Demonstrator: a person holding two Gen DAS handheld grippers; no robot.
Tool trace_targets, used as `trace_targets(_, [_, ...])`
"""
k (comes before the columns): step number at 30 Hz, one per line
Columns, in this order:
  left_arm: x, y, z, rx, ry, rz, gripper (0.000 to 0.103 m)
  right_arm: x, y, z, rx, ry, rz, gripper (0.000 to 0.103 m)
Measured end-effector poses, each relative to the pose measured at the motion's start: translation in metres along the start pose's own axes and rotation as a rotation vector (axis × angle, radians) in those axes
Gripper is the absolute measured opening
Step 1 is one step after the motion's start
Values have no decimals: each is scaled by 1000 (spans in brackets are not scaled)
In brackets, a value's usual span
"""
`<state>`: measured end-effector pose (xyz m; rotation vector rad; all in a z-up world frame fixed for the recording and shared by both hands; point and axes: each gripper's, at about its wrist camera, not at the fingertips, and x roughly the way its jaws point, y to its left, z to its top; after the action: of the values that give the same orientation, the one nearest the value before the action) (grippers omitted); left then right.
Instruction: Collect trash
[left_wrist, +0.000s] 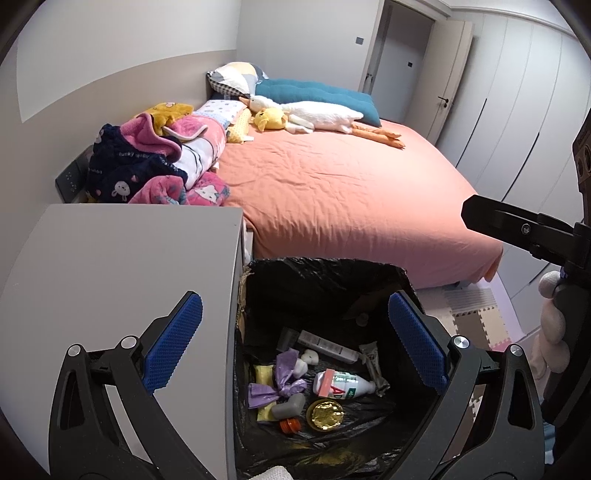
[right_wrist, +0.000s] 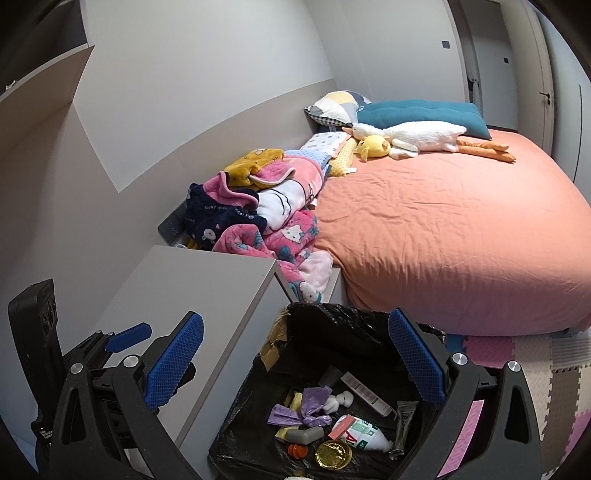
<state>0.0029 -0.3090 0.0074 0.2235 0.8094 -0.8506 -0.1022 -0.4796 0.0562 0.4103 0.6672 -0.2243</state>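
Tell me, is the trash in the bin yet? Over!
Left gripper open, empty. Right gripper open, empty. Trash lies in the black-lined bin. Nothing blocking.

Left tongs (left_wrist: 295, 332), right tongs (right_wrist: 295, 350) gaping, empty.

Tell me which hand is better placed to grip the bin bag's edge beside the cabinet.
Left, probably. The left tongs hang open on the cabinet side, with that edge of the bin bag between their fingers. The right tongs, also open, hang nearer the bed.
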Motion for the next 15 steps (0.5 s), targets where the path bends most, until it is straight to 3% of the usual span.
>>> trace_targets(15, [-1,-9,1,37,-10,-21,97,-2,1,-2,-6,-3,-8,100])
